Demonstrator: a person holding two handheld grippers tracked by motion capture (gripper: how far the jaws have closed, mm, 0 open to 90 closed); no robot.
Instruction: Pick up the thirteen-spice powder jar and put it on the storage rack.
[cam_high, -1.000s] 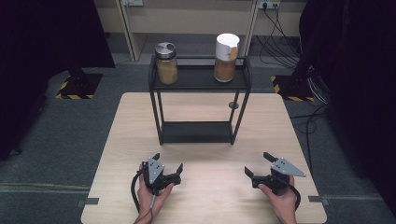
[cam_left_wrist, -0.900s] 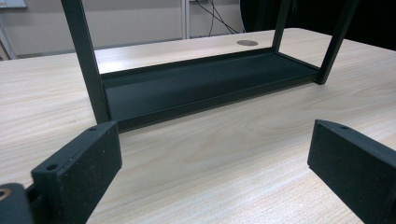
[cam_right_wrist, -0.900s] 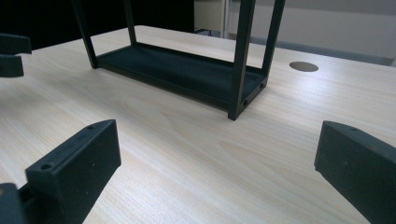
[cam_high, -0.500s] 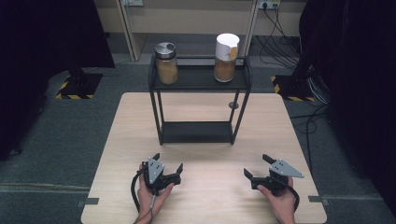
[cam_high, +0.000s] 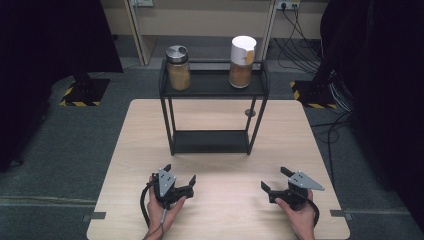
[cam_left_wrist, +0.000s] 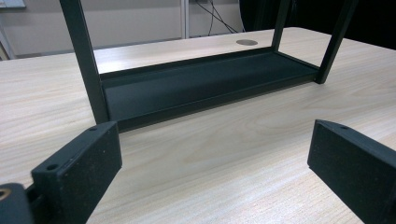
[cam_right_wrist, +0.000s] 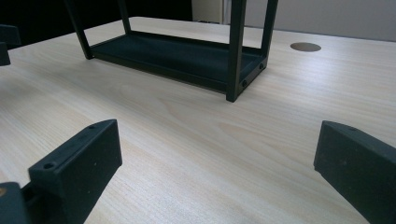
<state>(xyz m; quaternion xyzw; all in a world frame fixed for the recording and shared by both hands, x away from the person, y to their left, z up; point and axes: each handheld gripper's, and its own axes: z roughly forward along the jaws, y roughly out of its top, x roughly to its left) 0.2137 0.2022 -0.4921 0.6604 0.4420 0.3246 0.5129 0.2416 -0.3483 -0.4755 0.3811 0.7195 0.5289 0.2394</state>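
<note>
High view: your left gripper and right gripper rest low on the table, jaws spread wide, holding nothing. Nearest them, the black rack stands mid-table; two jars sit on its top shelf.

Even overhead light on table; dark surroundings; near jaws soft-focus.
</note>
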